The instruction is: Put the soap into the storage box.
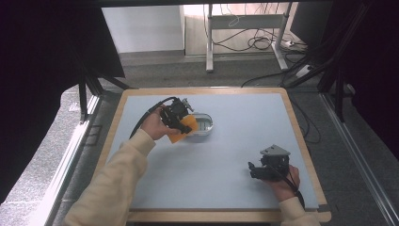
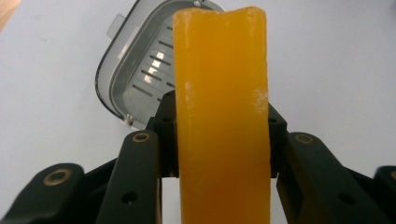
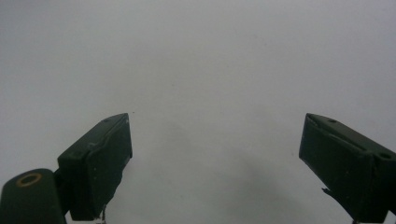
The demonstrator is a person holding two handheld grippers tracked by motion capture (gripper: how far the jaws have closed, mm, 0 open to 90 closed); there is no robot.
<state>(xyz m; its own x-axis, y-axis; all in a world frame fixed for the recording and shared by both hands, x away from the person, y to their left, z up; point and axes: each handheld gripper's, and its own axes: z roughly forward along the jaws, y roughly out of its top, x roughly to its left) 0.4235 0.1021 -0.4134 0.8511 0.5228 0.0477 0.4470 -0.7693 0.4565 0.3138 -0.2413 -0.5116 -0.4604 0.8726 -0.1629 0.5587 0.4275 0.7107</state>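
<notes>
Sponge (image 2: 222, 116) sits clamped in the left hand-held gripper (image 1: 181, 123) over a grey tray (image 1: 203, 125); right hand-held gripper (image 3: 215, 158) gapes wide, empty

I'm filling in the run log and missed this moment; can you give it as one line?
left tool: shut on orange sponge | sponge: above grey dish | right tool: open, nothing held, over table
</notes>
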